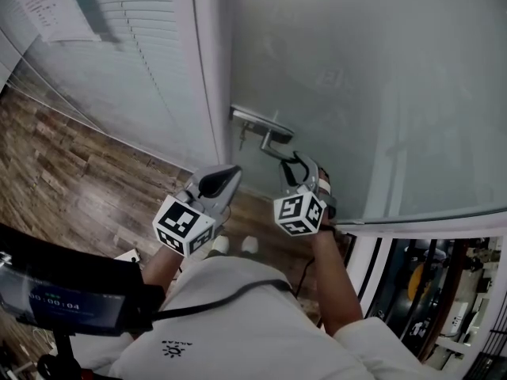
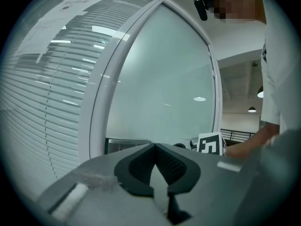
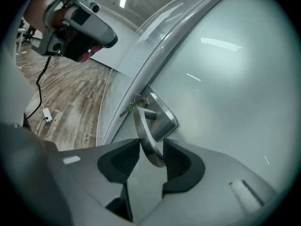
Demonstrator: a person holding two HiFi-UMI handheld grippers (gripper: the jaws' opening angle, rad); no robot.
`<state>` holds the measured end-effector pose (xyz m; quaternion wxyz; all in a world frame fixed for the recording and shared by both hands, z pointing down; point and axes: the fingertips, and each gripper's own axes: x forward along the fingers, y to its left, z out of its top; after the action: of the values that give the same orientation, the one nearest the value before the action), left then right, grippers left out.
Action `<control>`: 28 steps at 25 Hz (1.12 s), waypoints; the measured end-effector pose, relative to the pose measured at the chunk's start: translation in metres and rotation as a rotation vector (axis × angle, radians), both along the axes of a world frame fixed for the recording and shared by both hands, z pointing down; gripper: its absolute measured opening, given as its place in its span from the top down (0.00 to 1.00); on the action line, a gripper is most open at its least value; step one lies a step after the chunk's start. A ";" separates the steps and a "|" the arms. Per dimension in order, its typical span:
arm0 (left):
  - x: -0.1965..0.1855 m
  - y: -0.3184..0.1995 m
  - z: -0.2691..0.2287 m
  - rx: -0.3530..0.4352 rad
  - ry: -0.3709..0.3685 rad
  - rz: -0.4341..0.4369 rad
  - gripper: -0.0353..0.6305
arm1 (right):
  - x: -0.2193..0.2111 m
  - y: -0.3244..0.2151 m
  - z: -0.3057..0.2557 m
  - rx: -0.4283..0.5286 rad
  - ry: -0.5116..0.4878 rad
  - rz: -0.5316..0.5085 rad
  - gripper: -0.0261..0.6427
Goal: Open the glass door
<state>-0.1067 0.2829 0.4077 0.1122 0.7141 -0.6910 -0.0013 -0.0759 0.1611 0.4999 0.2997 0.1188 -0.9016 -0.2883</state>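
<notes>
At the glass door point(image 1: 380, 70), the right claw point(image 3: 151, 149) clamps the lever handle point(image 3: 142, 128) — the left claw point(image 2: 155, 147) closed, empty.

Frosted glass door point(image 1: 380, 77), steel lever handle point(image 1: 275, 144) by its frame-side edge.
The pale door stood upright against its white frame point(image 1: 207, 70), with a rectangular steel lock plate point(image 1: 255, 120) mounted near that edge. The curved handle slanted down from the plate, its end between the right gripper's point(image 1: 296, 163) jaws, which pressed on it.
</notes>
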 end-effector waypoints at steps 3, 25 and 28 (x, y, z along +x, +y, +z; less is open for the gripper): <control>0.000 -0.002 0.003 -0.005 0.001 -0.003 0.94 | 0.001 0.000 0.000 -0.051 -0.041 0.009 0.72; -0.002 -0.003 0.011 -0.007 -0.014 -0.013 0.94 | -0.009 -0.010 0.022 -0.412 -0.231 0.049 0.73; -0.002 -0.003 0.010 -0.003 -0.015 -0.004 0.94 | -0.011 -0.014 0.023 -0.408 -0.219 0.053 0.73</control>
<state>-0.1082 0.2797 0.4179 0.1080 0.7127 -0.6931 0.0051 -0.0873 0.1469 0.5229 0.2254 0.1098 -0.9650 -0.0773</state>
